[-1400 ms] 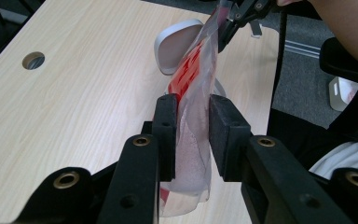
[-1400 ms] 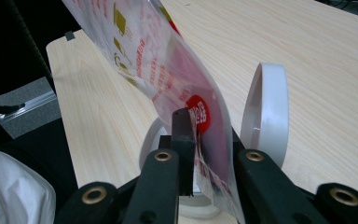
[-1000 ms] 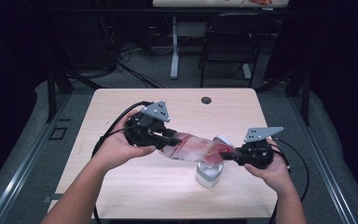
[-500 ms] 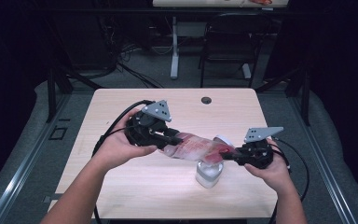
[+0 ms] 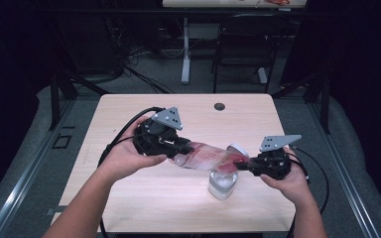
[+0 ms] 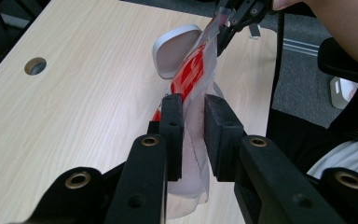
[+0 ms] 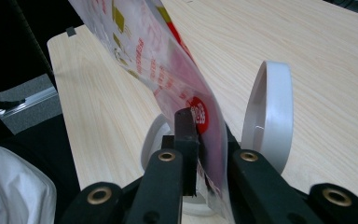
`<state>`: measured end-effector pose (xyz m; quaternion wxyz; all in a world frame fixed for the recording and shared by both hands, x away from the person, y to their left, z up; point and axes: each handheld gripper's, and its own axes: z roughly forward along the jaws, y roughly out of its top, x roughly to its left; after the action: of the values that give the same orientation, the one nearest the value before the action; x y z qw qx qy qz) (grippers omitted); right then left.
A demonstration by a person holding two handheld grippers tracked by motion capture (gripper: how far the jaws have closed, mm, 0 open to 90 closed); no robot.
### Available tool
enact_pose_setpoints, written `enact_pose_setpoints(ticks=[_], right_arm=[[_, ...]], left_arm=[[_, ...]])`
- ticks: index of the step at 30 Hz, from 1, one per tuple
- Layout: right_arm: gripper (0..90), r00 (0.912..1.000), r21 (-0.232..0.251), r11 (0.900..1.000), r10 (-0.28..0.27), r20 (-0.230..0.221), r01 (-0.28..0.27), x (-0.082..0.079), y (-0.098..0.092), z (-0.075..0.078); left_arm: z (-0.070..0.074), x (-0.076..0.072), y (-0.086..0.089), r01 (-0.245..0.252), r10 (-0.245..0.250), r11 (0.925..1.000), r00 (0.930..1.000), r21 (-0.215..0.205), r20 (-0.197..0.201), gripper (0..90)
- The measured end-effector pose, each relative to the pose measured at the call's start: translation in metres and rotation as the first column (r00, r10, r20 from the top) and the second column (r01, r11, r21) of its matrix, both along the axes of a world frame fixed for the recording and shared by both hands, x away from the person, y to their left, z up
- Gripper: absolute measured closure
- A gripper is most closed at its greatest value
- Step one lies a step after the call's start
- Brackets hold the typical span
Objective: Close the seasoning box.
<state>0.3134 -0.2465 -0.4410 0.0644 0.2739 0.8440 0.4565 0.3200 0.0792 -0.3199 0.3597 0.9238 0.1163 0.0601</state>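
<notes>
Plenty of bare table around us, so room isn't the worry. Our left gripper has just been closing on one end of the plastic pouch and now pinches it, while the right gripper is nearly shut, clamping the other end. We reckon the pouch, stretched above the open white container, could tear or slip if we pull apart, or catch its flipped-up lid.

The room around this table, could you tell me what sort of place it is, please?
Probably a lab or recording workspace: a bare wooden table with a cable hole, cables on the floor, and a dark chair behind.
</notes>
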Motion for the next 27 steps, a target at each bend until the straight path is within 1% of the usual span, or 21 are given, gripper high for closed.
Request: enact_pose_setpoints(ticks=[16, 27], right_arm=[[86.2, 1.0, 0.0, 1.0, 0.002, 0.004, -0.002, -0.0006, -0.0007, 0.0012], [86.3, 1.0, 0.002, 1.0, 0.0, 0.005, 0.0, -0.0009, -0.0023, 0.0019]], left_arm=[[0.0011, -0.0004, -0.0005, 0.002, -0.002, 1.0, 1.0, 0.003, 0.004, 79.7], [0.0014, -0.0003, -0.0015, 0.004, -0.004, 1.0, 1.0, -0.006, -0.002, 79.3]])
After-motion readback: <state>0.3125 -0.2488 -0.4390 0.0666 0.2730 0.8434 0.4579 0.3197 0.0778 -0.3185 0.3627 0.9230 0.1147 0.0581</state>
